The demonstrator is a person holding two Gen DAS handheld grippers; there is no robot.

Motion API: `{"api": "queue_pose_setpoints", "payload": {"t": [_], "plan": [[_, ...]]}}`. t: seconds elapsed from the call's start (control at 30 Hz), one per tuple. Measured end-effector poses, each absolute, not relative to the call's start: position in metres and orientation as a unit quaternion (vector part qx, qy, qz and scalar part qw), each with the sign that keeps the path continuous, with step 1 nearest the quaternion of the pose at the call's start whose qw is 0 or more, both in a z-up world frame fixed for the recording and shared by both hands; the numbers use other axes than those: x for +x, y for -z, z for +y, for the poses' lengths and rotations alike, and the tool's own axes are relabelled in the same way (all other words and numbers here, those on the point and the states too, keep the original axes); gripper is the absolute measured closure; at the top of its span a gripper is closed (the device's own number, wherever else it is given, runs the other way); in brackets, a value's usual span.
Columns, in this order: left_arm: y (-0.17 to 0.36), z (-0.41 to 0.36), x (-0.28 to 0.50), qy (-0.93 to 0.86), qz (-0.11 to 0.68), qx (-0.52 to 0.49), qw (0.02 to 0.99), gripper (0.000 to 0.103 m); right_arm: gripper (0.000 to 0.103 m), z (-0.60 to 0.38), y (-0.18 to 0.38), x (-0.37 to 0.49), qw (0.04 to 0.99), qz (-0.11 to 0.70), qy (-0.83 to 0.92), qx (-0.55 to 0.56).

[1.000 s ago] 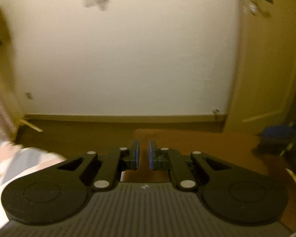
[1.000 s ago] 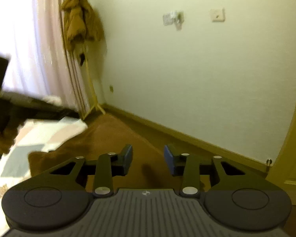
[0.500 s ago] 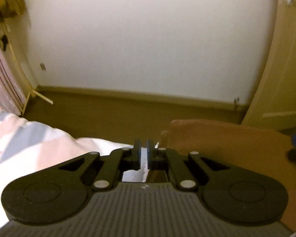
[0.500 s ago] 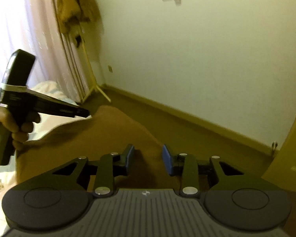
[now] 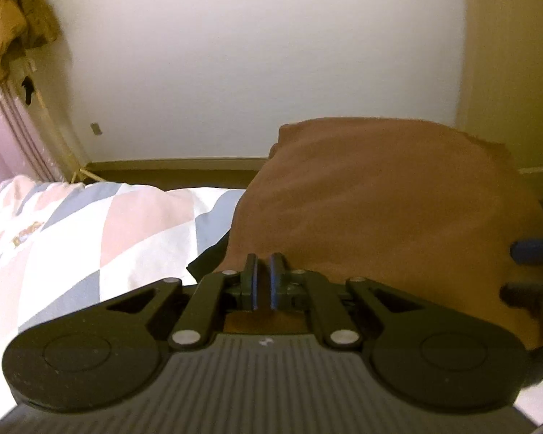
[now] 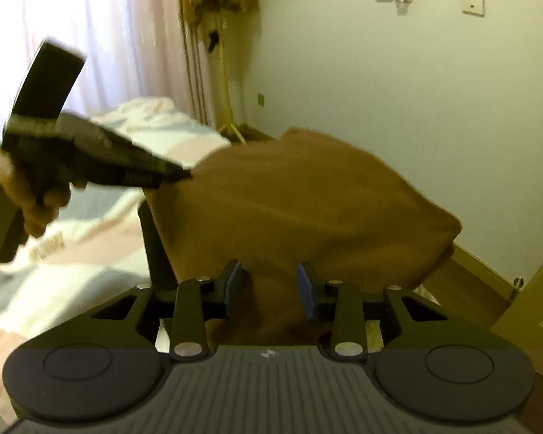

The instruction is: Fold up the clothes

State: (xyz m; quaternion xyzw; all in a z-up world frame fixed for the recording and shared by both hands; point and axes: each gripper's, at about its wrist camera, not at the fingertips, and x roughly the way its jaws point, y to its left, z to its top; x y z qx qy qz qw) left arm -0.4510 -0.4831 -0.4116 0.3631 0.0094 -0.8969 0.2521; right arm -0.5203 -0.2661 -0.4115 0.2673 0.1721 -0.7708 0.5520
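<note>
Garment (image 5: 398,199), brown, hangs spread above the bed (image 5: 90,235), its long axis running across between our two tongs. We find left tongs (image 5: 262,282) clenched on its near edge, the cloth nipped between the pads. Right tongs (image 6: 269,285) stand parted around a fold; grip not confirmed. No containers seen.

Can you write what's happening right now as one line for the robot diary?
task: fold clothes | brown garment: lifted over patterned bedding | left hand-held gripper: shut on its edge | right hand-held gripper: partly open, cloth between jaws
</note>
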Motion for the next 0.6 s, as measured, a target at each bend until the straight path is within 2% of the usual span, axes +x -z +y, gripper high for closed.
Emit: {"api": "queue_pose_setpoints", "payload": {"t": [0.17,0.27,0.37,0.5,0.6], "plan": [[0.395,-0.458,-0.442,0.893,0.005,0.364,0.265,0.097,0.068,-0.243,0.389,-0.516,0.544,0.140,0.789,0.248],[0.395,-0.455,-0.446,0.877,0.020,0.382,0.292,0.097,0.068,-0.245,0.403,-0.516,0.525,0.155,0.785,0.292],[0.373,-0.442,-0.440,0.869,0.039,0.385,0.308,0.094,0.068,-0.237,0.396,-0.514,0.517,0.128,0.791,0.302],[0.341,-0.409,-0.417,0.858,0.053,0.395,0.324,0.075,0.059,-0.207,0.363,-0.499,0.505,0.086,0.807,0.294],[0.315,-0.379,-0.391,0.855,0.058,0.403,0.322,0.065,0.051,-0.181,0.338,-0.477,0.490,0.072,0.813,0.305]]}}
